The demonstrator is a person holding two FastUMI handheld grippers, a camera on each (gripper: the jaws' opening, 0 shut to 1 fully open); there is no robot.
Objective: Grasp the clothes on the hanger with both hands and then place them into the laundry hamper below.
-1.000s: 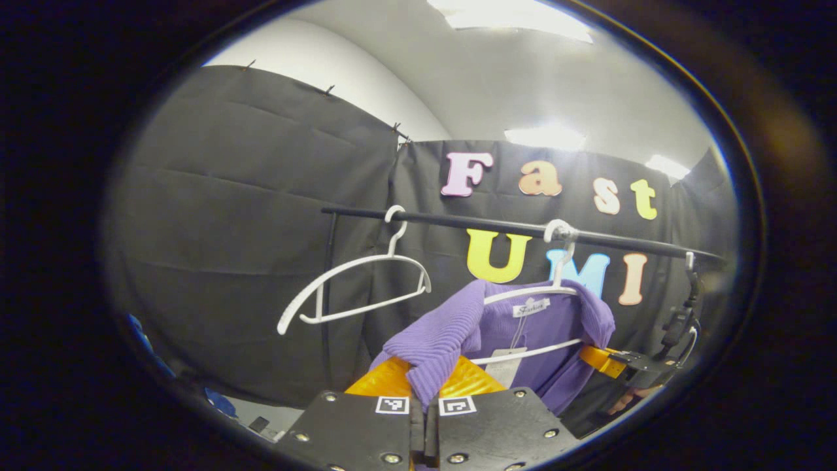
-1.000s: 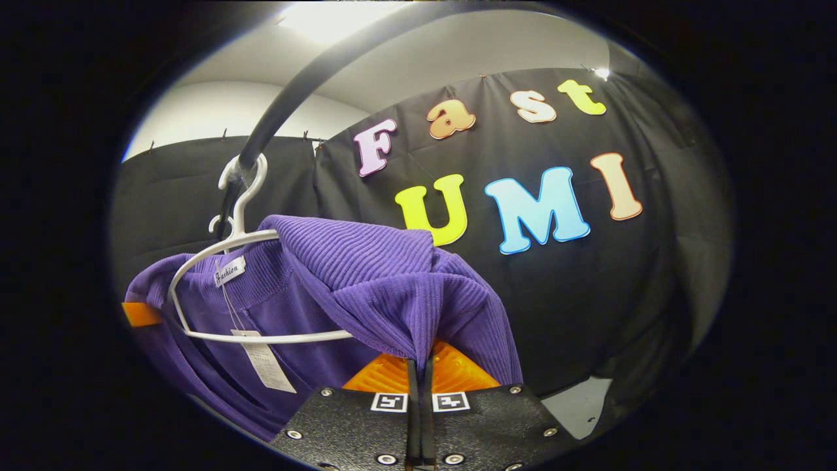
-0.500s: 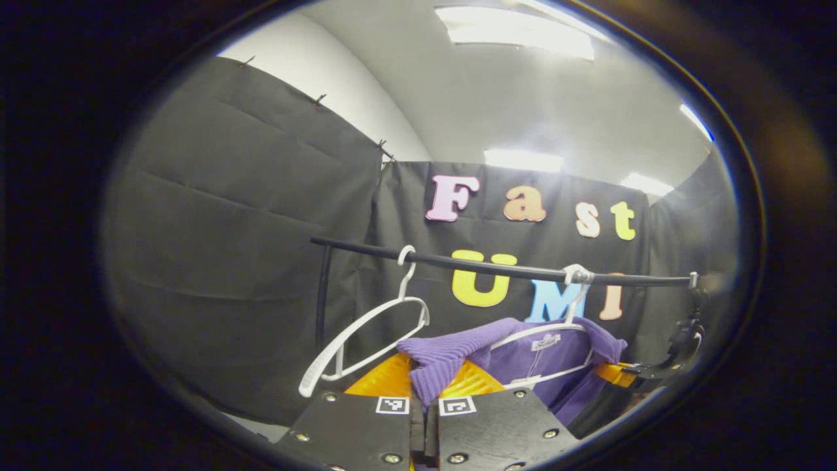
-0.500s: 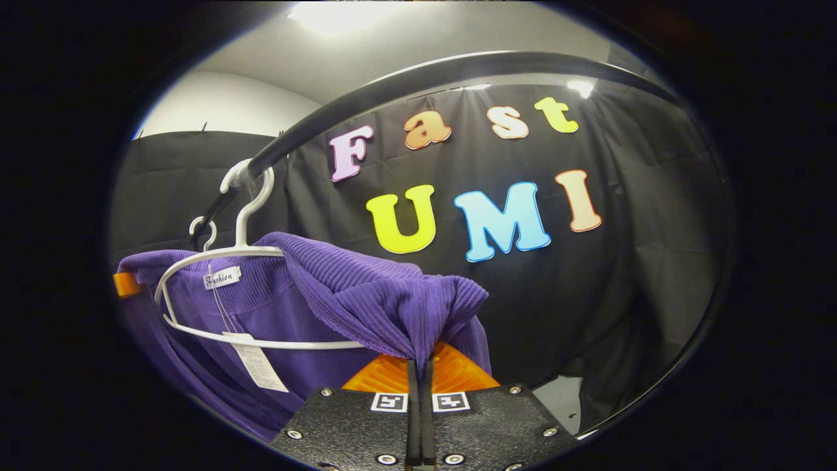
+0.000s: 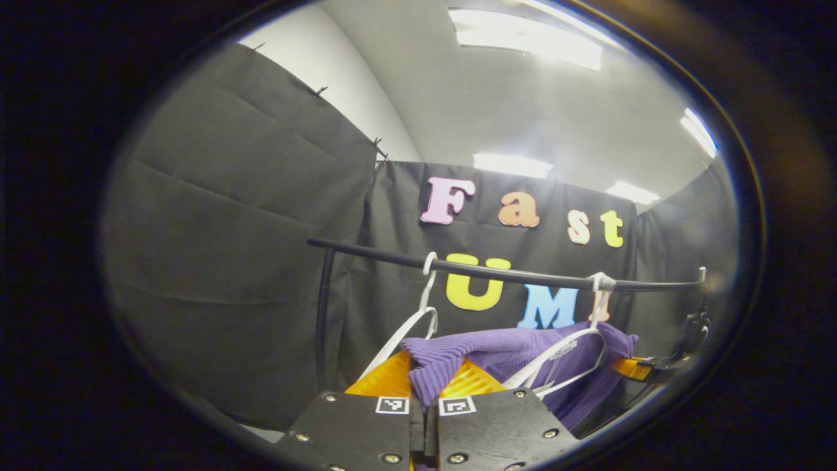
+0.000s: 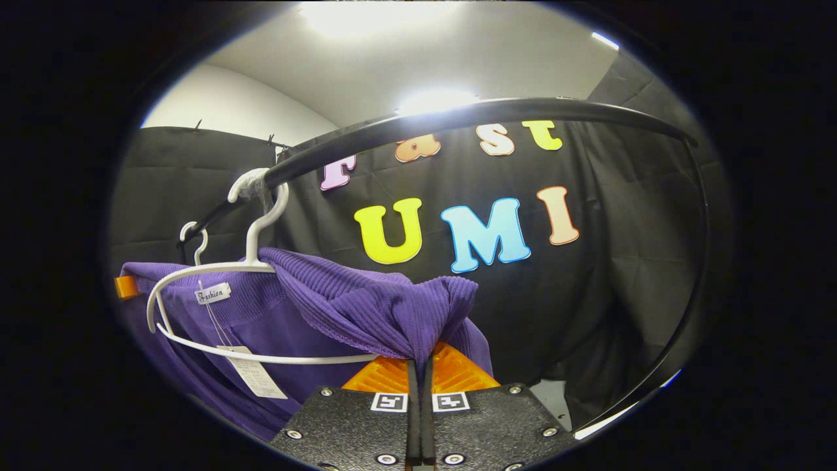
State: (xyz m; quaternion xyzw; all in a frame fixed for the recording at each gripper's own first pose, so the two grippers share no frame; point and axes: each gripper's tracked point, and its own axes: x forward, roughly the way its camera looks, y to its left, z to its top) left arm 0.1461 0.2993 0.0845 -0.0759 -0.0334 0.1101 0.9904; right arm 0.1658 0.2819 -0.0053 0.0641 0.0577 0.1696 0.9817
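A purple ribbed knit top [image 5: 516,350] [image 6: 366,307] hangs on a white hanger [image 5: 562,353] [image 6: 216,281] from the black rail [image 5: 497,275] [image 6: 458,118]. In the left gripper view my left gripper [image 5: 424,386] is shut on one shoulder fold of the top. In the right gripper view my right gripper [image 6: 418,369] is shut on the other shoulder fold. The right gripper [image 5: 637,367] also appears at the far right of the left gripper view, past the top. The top's lower part is hidden behind the grippers' bodies.
A second, bare white hanger [image 5: 409,330] [image 6: 194,237] hangs on the same rail to the left of the top. The rail's black upright post [image 5: 322,314] stands at the left; the rail bends down at the right [image 6: 693,288]. Black cloth walls close the booth behind.
Both grippers have sunk lower with the shoulder folds still pinched, so the rail and hangers now sit higher against the wall. The top's shoulders are pulled outward and the hanger has turned.
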